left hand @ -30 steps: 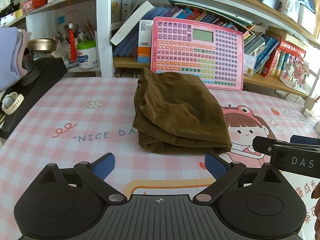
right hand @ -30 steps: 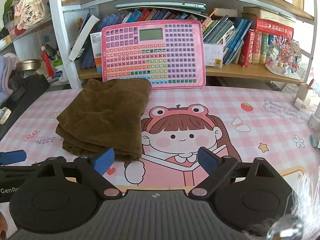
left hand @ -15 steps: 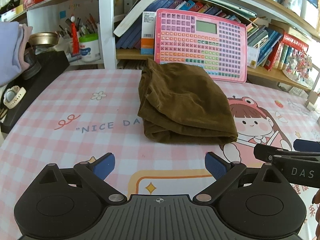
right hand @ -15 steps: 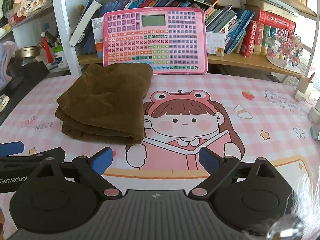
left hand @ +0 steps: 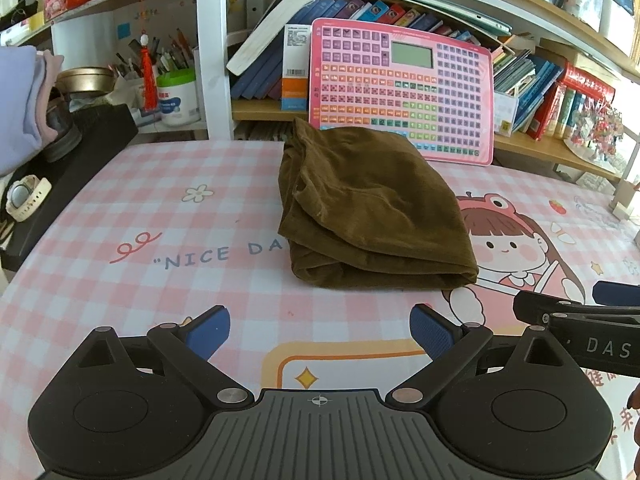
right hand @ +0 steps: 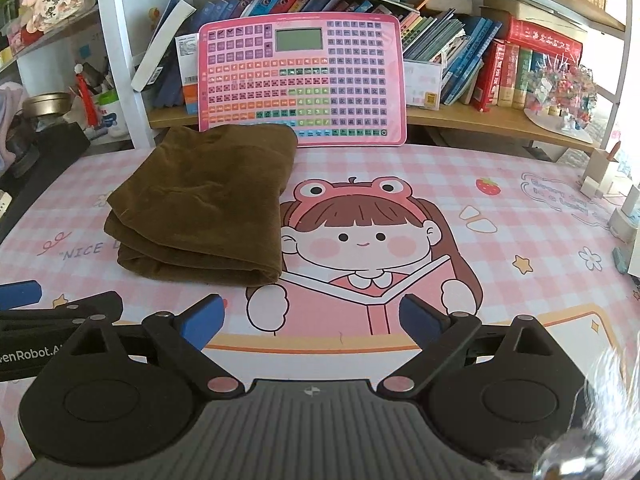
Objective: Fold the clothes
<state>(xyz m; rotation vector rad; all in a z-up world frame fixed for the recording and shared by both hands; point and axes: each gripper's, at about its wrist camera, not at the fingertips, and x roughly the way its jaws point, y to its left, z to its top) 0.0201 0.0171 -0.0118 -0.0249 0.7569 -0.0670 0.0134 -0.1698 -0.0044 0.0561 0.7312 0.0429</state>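
Only the left wrist view shows a watch (left hand: 25,197) far left of the left gripper (left hand: 319,331). Both it and the right gripper (right hand: 312,319) are spread wide, empty. The folded brown garment (left hand: 372,208) lies ahead on the pink checked mat (right hand: 500,168), before a bookshelf (right hand: 480,118); the mat's lettering is partly covered.

mat lettering (left hand: 224,254) cut by cloth (left hand: 372,208)
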